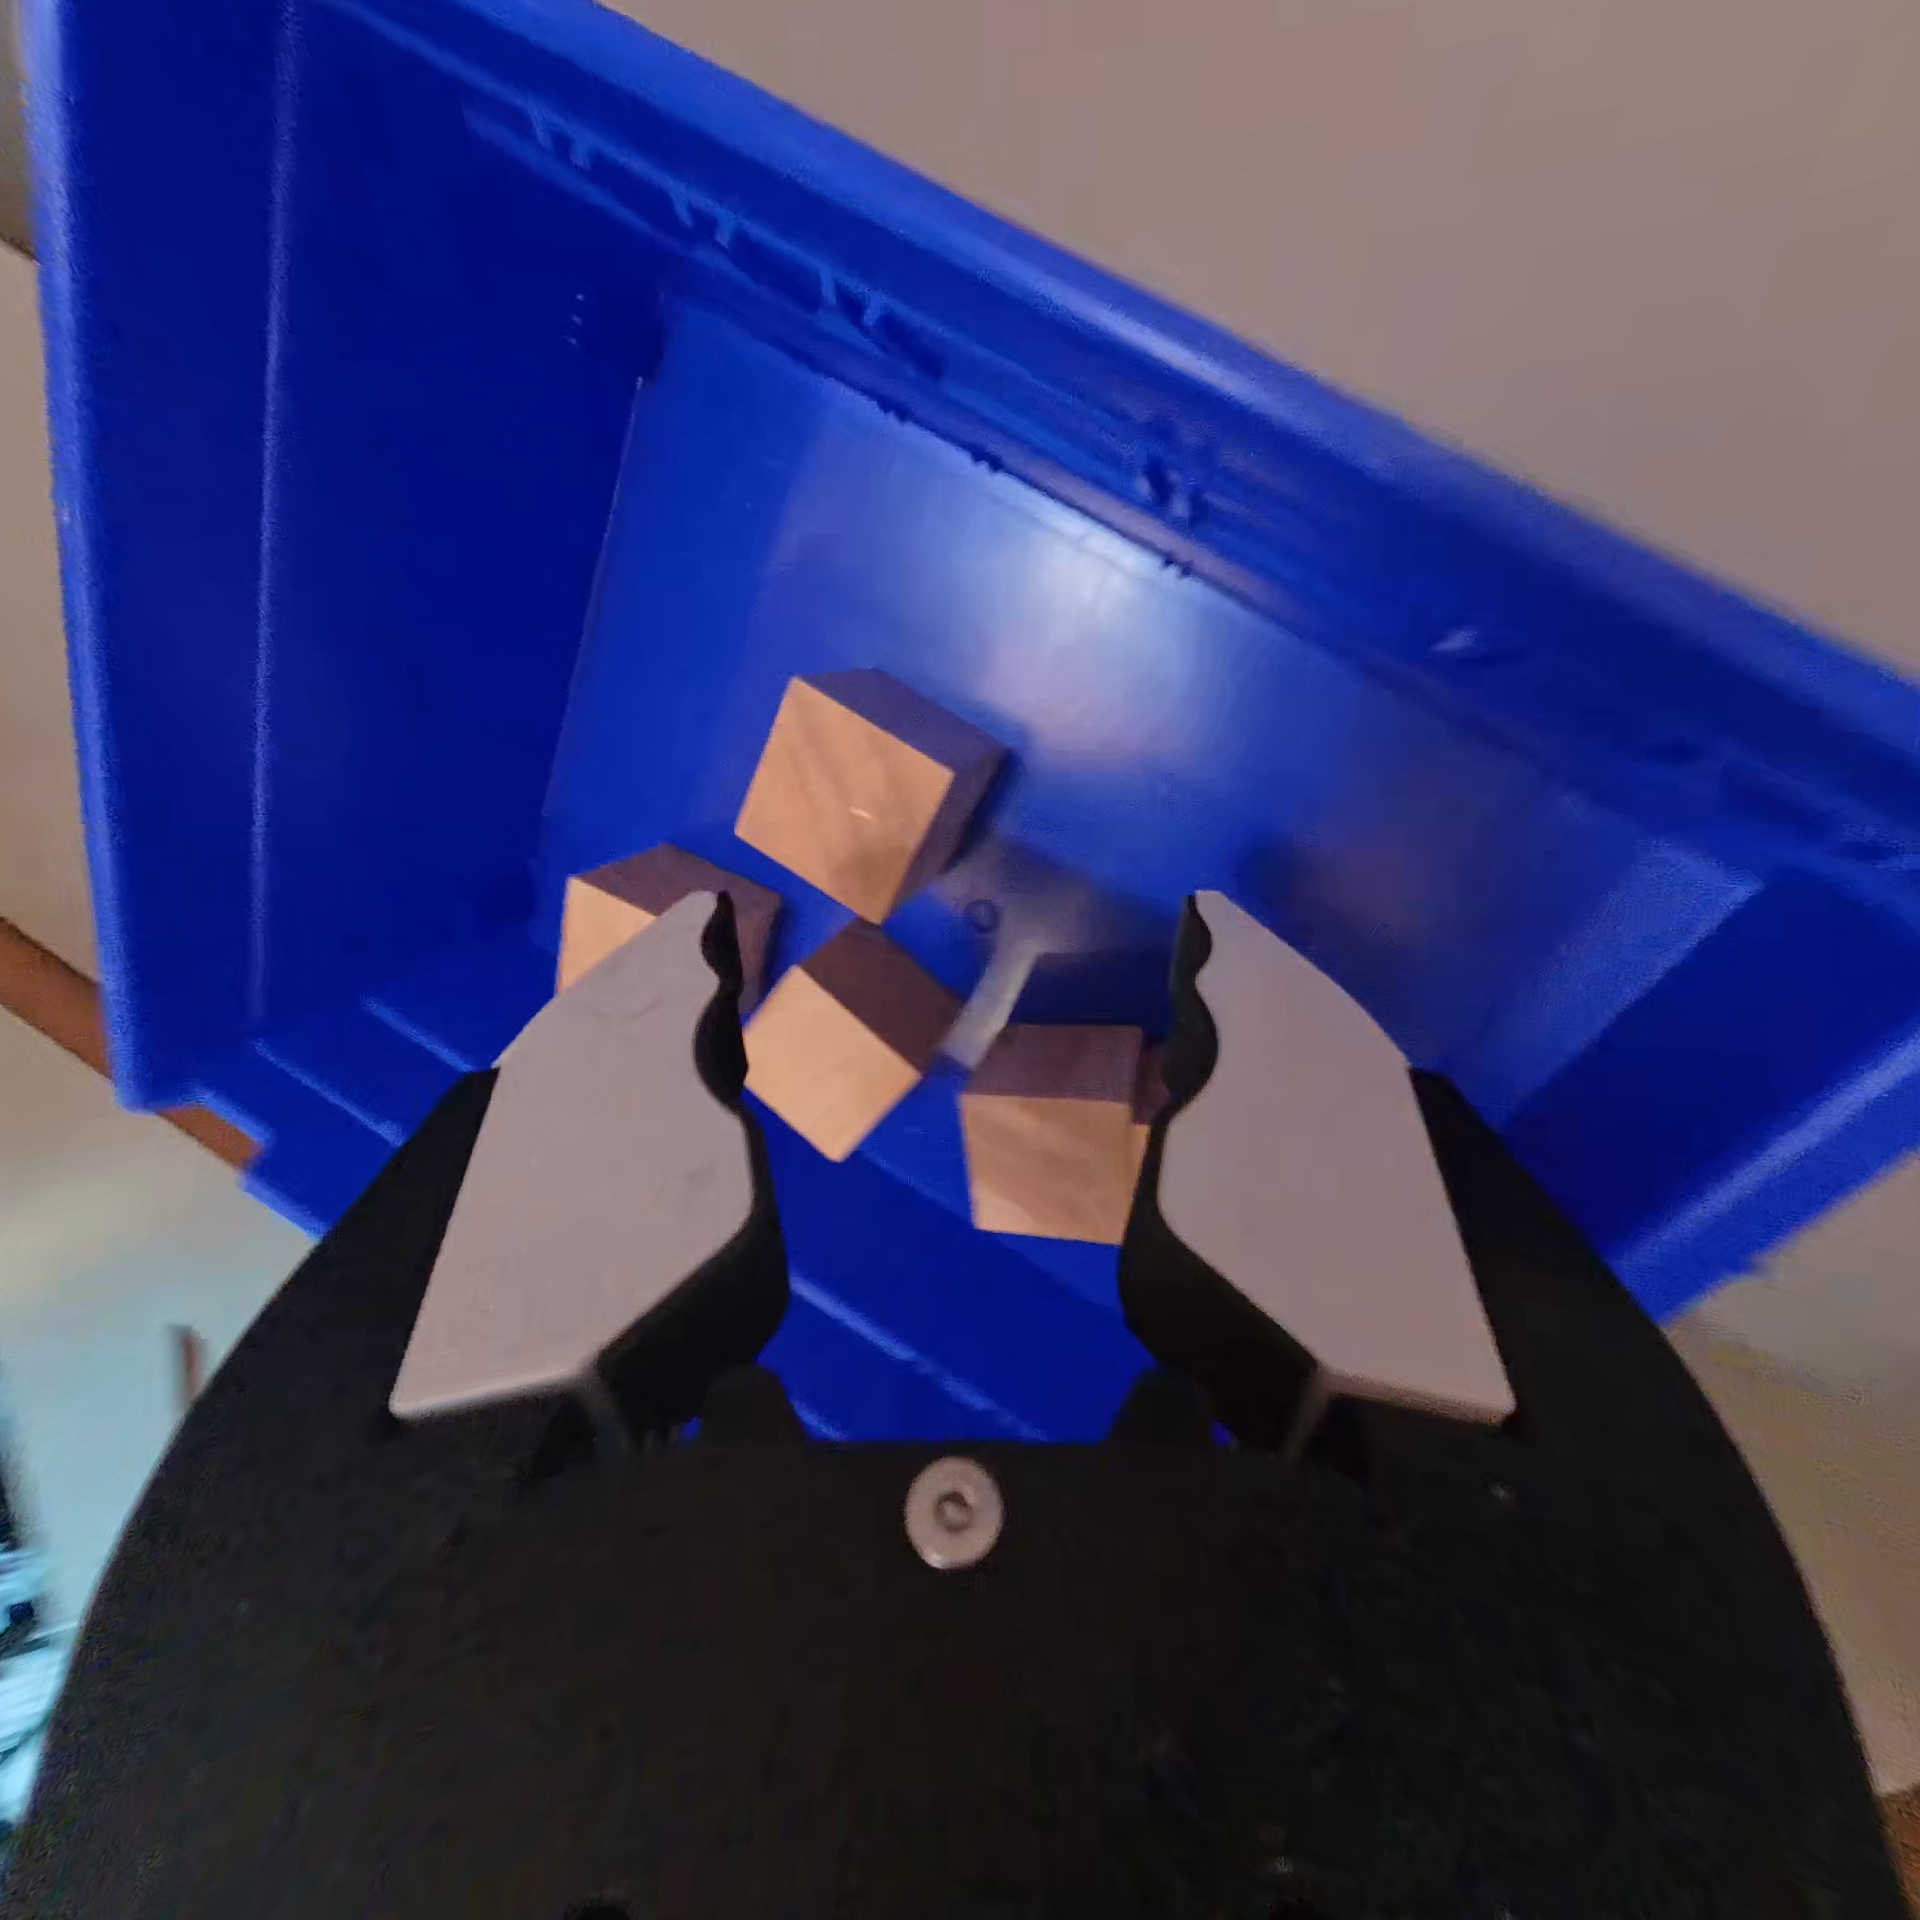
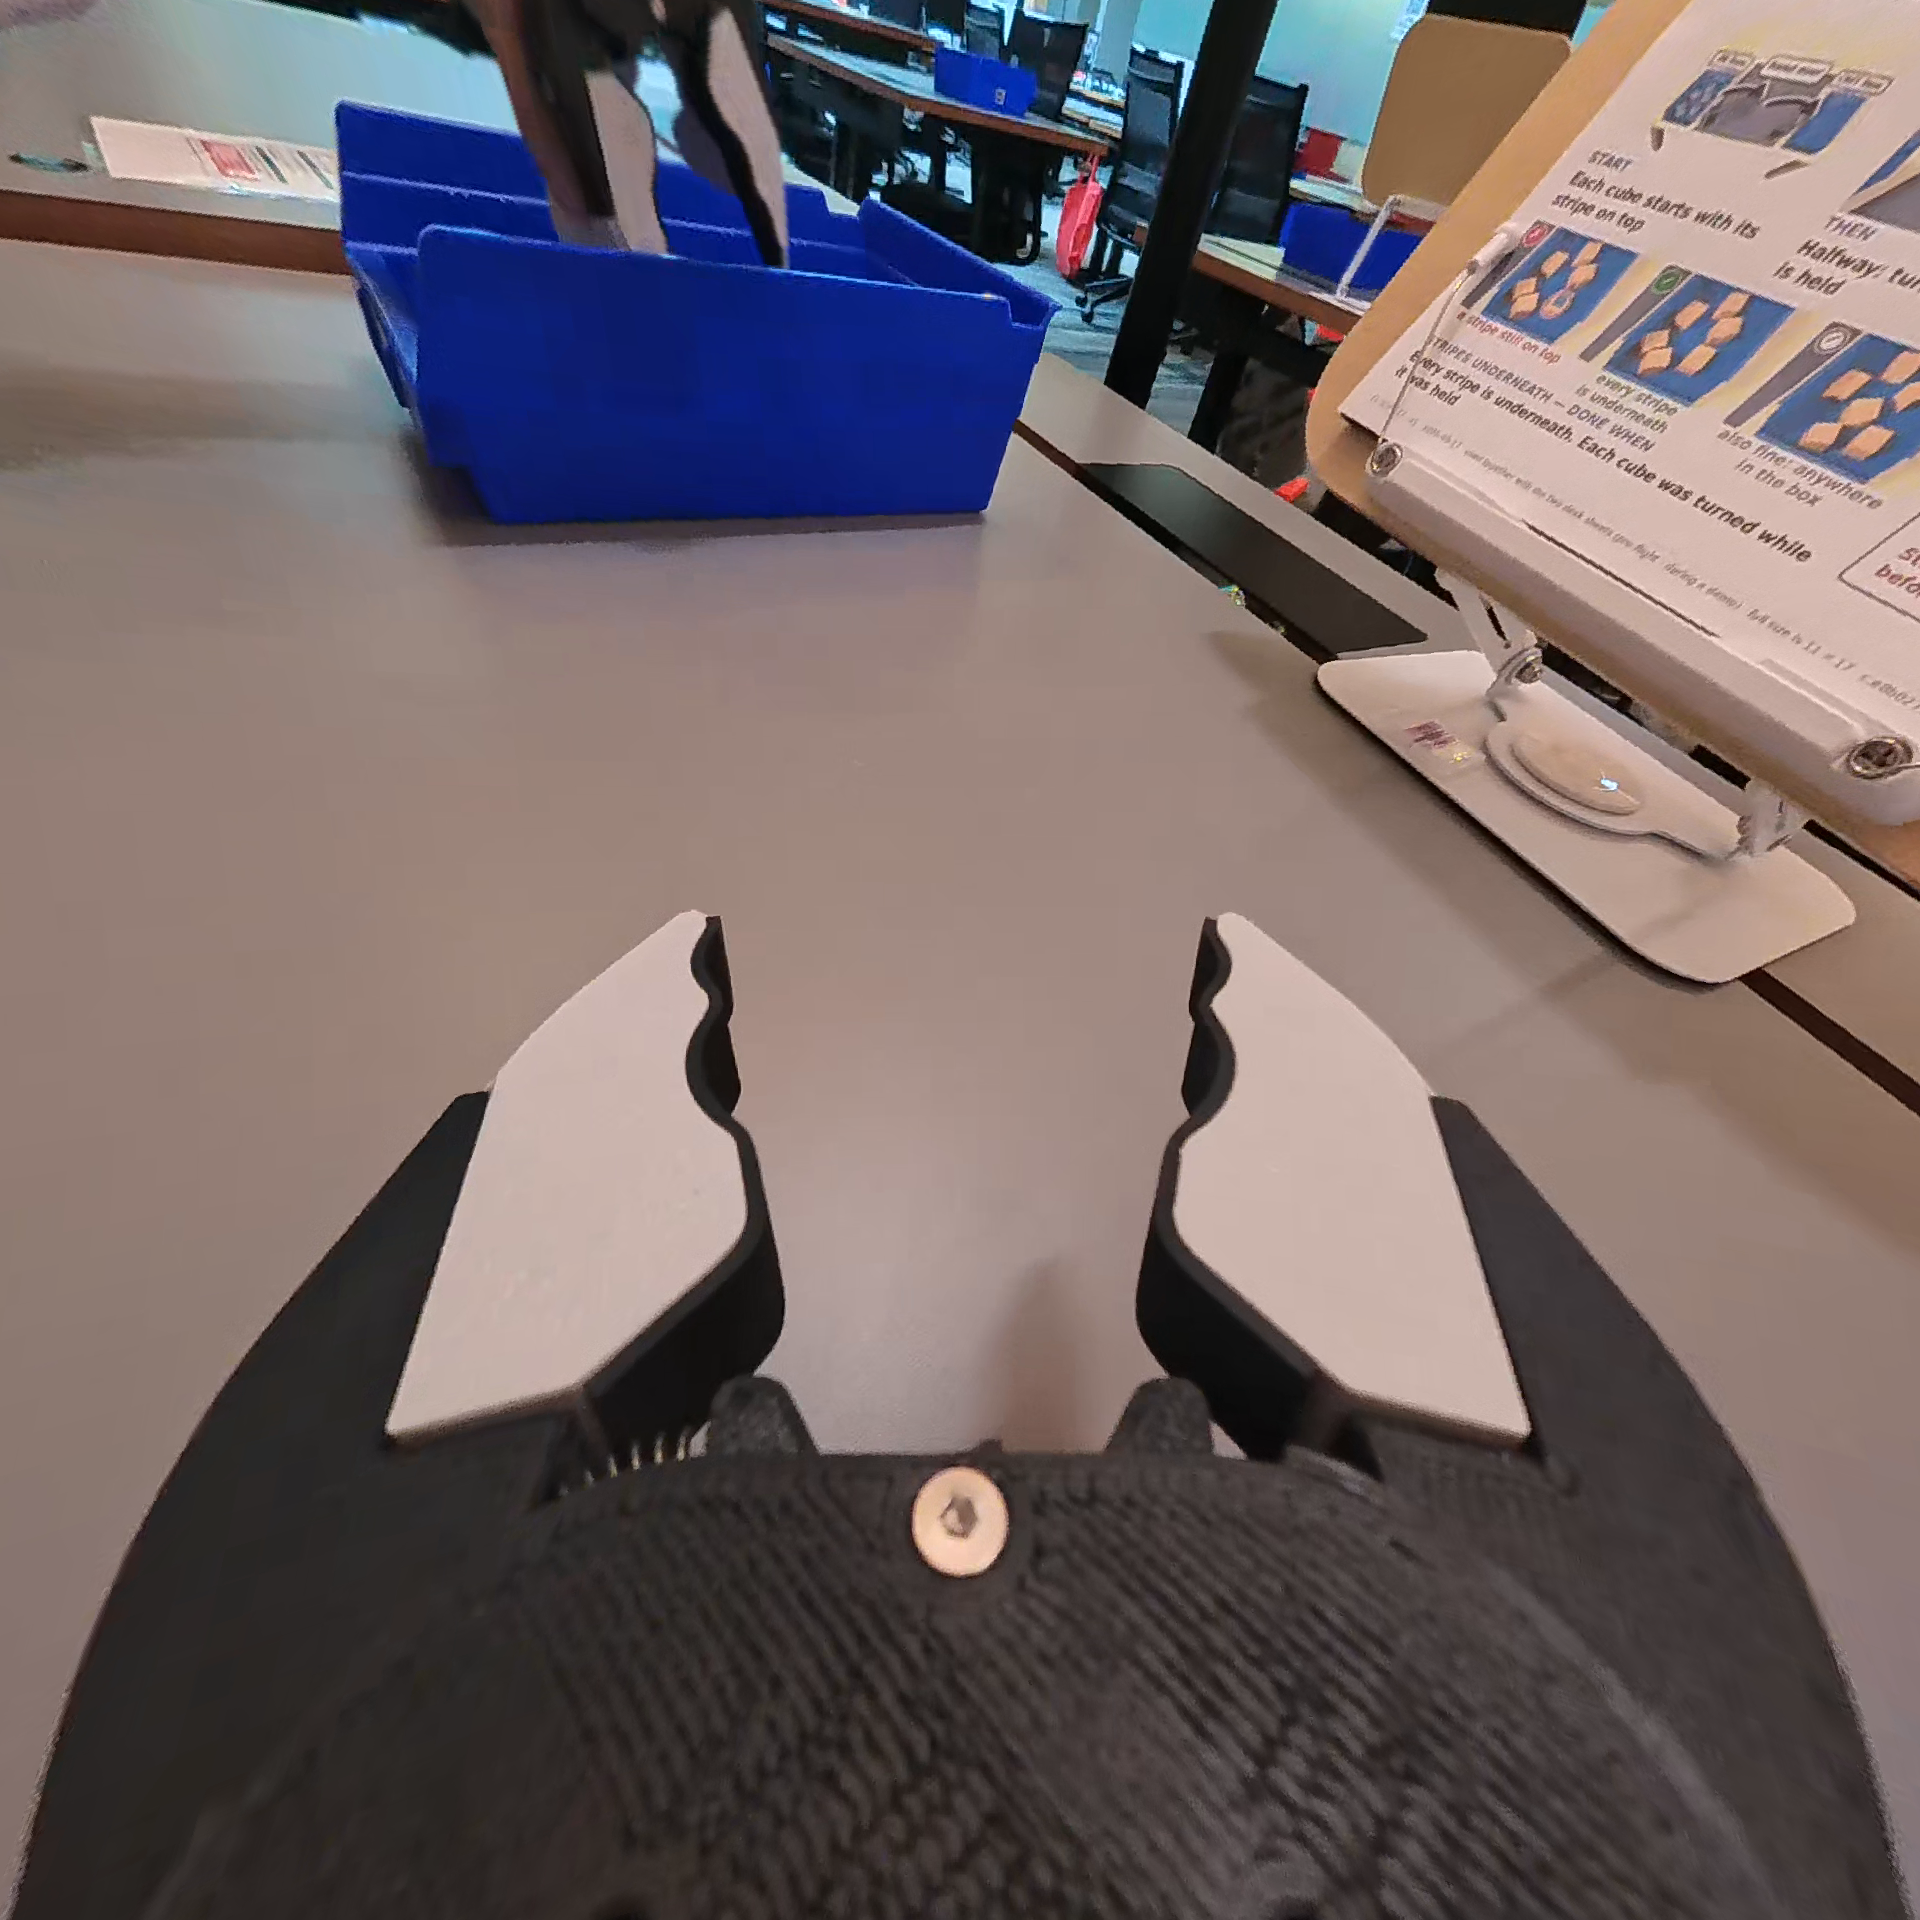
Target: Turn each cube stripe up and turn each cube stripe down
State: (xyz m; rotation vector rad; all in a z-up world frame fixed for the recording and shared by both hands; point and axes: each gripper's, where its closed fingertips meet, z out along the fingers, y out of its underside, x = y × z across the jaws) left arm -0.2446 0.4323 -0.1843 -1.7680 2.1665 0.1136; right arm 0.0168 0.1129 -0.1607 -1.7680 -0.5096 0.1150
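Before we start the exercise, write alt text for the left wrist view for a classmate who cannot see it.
An open left hand-held gripper reaches into a blue plastic bin where four wooden cubes lie close together: one farthest, one behind the left finger, one between the fingers and one by the right finger. The image is slightly blurred, and no stripe can be made out.

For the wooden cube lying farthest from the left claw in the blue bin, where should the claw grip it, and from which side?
Probably from above, the open left claw closing on two opposite upright sides of the farthest cube. It lies apart from the other cubes in the blue bin, so its sides look free.
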